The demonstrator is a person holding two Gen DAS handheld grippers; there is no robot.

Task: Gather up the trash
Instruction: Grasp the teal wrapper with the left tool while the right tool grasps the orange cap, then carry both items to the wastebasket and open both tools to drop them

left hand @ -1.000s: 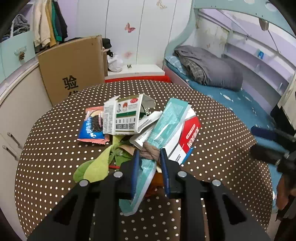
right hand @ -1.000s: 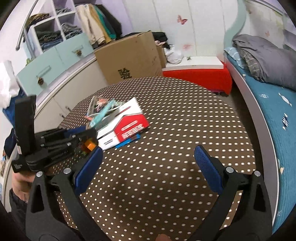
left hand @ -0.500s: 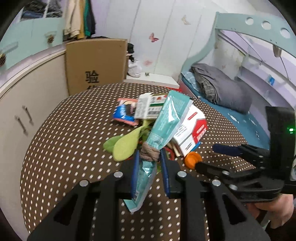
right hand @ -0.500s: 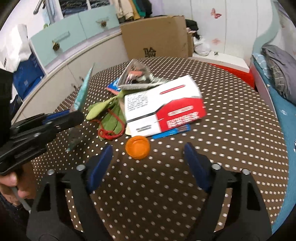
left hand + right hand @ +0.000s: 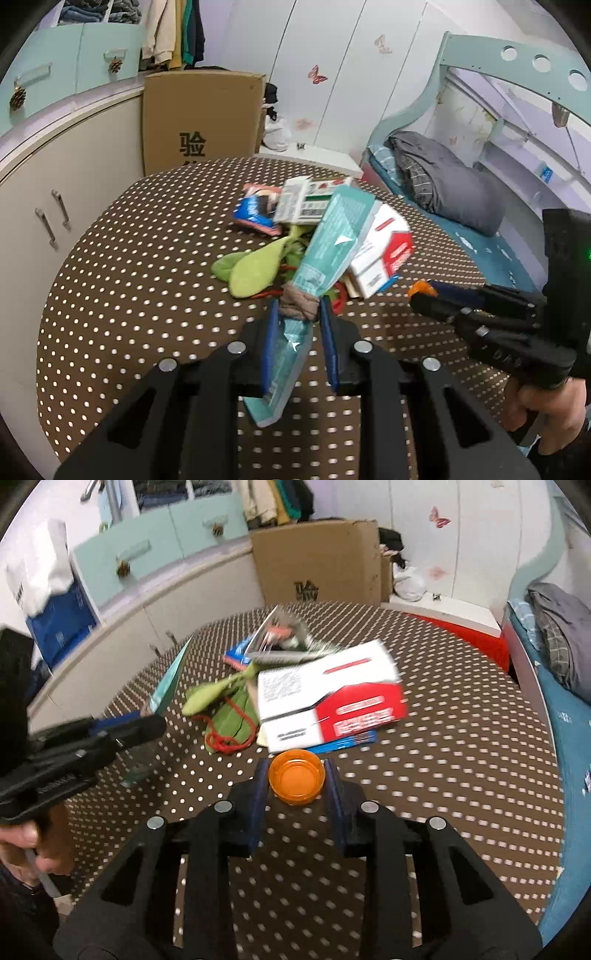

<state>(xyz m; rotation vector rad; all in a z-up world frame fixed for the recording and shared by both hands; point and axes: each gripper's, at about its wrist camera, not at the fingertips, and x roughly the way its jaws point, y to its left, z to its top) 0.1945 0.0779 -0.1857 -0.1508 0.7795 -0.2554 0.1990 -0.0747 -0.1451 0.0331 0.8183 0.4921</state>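
On the brown dotted table (image 5: 147, 258) lies a trash pile: a red-and-white box (image 5: 384, 254), a green floppy piece (image 5: 255, 269), a blue wrapper (image 5: 255, 214) and a white-green carton (image 5: 306, 203). My left gripper (image 5: 299, 308) is shut on a teal packet (image 5: 332, 240) and a brown wad (image 5: 299, 302), just short of the pile. In the right wrist view an orange cap (image 5: 296, 781) sits on the table in front of the red-and-white box (image 5: 332, 701). My right gripper (image 5: 296, 766) is closing on the cap, with the pads against both its sides.
A cardboard box (image 5: 199, 118) stands behind the table beside cream cabinets (image 5: 55, 184). A bed with a grey blanket (image 5: 443, 177) runs along the right. A red cord (image 5: 229, 738) lies on the green piece. A hand (image 5: 546, 406) holds the right gripper's handle.
The right gripper's jaws went from wide open to closed around the orange cap as it moved up to it. The left gripper drew back leftward, still holding the teal packet.
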